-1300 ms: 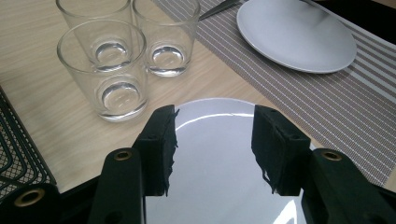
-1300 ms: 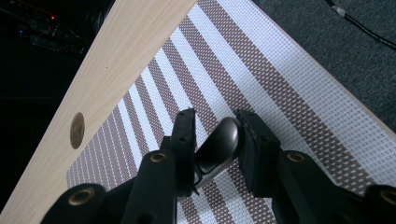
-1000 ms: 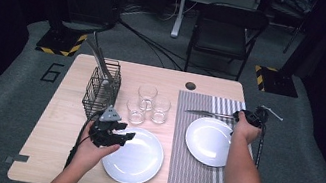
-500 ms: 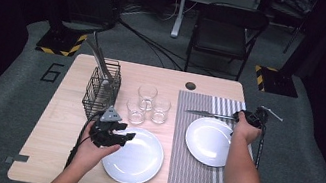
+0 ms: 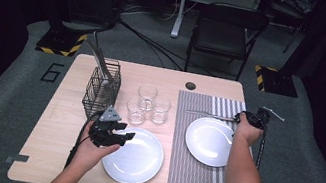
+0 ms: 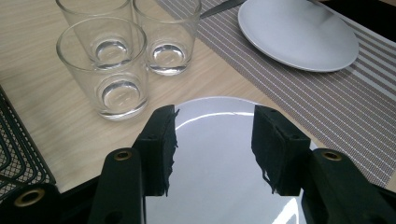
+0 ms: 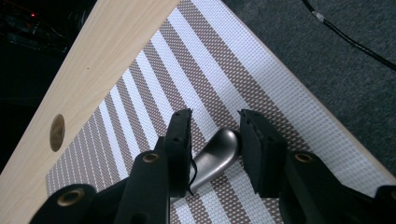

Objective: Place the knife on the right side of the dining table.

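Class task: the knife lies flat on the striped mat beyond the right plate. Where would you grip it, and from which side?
Grip the handle end of the knife, the rounded metal end lying near the mat's right edge. Come from above with the jaws across its width: it lies flat, so only its narrow sides offer purchase. The right hand-held gripper already straddles that end.

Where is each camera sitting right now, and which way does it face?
High view: above the near table edge, looking forward and down; both forearms, left gripper and right gripper show.
Left gripper view: rides the left gripper, looking past its fingers over the near plate toward three glasses.
Right gripper view: rides the right gripper, looking down at a metal handle on the striped placemat.
Shared: high and left gripper views both show the far plate.
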### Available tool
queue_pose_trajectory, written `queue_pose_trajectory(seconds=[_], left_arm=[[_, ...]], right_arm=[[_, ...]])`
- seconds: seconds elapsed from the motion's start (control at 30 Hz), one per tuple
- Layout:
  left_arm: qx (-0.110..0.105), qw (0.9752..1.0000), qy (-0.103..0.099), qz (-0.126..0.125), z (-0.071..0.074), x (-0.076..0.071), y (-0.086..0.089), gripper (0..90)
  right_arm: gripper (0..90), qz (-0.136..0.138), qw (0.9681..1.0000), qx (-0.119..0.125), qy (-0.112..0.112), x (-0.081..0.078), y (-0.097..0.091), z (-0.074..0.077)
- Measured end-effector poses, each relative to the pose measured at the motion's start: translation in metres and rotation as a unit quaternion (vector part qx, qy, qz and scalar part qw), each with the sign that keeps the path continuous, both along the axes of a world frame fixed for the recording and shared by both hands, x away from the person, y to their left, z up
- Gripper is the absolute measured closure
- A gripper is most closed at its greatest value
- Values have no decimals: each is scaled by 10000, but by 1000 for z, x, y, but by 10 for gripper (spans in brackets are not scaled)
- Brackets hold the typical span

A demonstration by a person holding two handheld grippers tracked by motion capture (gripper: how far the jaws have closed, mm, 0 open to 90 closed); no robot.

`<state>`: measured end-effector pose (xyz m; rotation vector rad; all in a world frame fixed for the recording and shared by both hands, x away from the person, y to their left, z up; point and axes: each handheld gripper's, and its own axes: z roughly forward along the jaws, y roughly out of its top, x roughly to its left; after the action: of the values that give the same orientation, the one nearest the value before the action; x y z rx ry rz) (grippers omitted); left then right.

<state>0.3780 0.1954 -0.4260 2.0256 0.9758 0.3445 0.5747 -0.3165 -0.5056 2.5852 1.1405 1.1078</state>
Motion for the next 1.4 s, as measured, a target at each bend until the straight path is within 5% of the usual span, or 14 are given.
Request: queue_pose_trajectory(seconds=[0.5, 0.93, 1.1, 1.4], left_arm=[[-7, 10000, 5, 26, 0, 1, 1, 497], [-109, 9999, -47, 107, 5, 3, 7, 497], [-184, 9997, -78, 163, 9, 6, 11, 497], [-262, 9993, -88, 244, 14, 12, 20, 499]], right_arm=[[663, -123, 9997, -49, -223, -10, -17, 9], [667, 247, 9985, -226, -433, -25, 1, 30], [669, 466, 9967, -449, -498, -36, 4, 39], [679, 851, 9928, -444, -715, -56, 16, 48]])
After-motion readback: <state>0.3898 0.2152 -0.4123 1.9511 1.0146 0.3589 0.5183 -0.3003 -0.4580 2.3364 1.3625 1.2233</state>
